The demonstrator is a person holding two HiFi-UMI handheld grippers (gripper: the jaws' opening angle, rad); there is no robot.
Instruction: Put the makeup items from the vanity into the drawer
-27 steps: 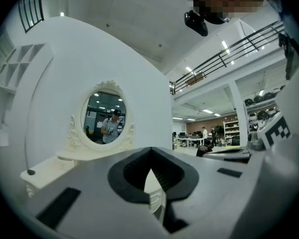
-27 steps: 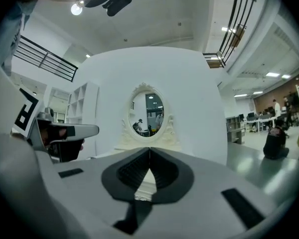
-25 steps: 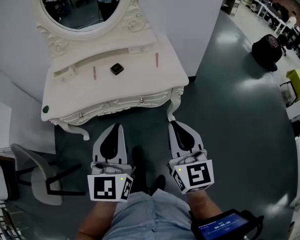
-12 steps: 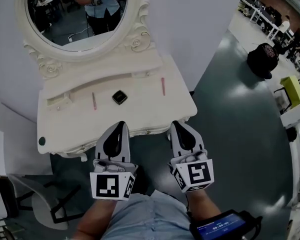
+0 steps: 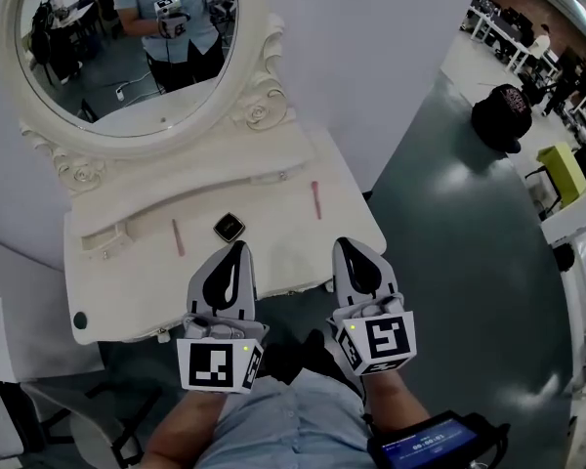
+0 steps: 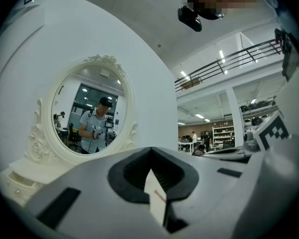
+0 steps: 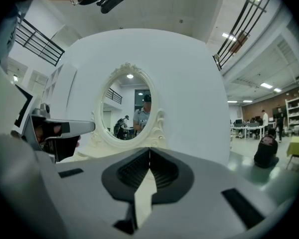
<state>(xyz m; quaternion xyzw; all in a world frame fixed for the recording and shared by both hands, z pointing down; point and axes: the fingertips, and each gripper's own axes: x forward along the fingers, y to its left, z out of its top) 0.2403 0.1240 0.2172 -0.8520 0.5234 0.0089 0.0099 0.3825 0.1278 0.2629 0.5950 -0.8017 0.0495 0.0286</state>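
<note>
White vanity (image 5: 273, 221) stands against a pale wall, with one oval mirror (image 5: 127, 47) in a carved frame above it. Three makeup items lie on its top, all apart from one another: two pink sticks and one small black compact (image 5: 229, 228). The left stick (image 5: 177, 237) lies just beside the compact. The right stick (image 5: 315, 199) lies alone toward the right end. One dark green dot (image 5: 79, 319) marks the front left corner.

Two grippers are held side by side, pointing at the vanity, their tips over its front edge. The left gripper (image 5: 237, 251) has its jaws pressed together with nothing between them. Its tip is near the compact but clear of it. The right gripper (image 5: 346, 246) is likewise closed tight and empty, and the right stick lies beyond its tip, well apart. Each gripper carries one marker cube, two in all: the left cube (image 5: 218, 364) and the right cube (image 5: 379, 342).

The mirror shows one person (image 5: 171, 18) in a light shirt holding both grippers. One small lit screen (image 5: 430, 445) sits at the bottom edge. On the grey-green floor (image 5: 449, 262) to the right rests one black bag (image 5: 503, 115).
</note>
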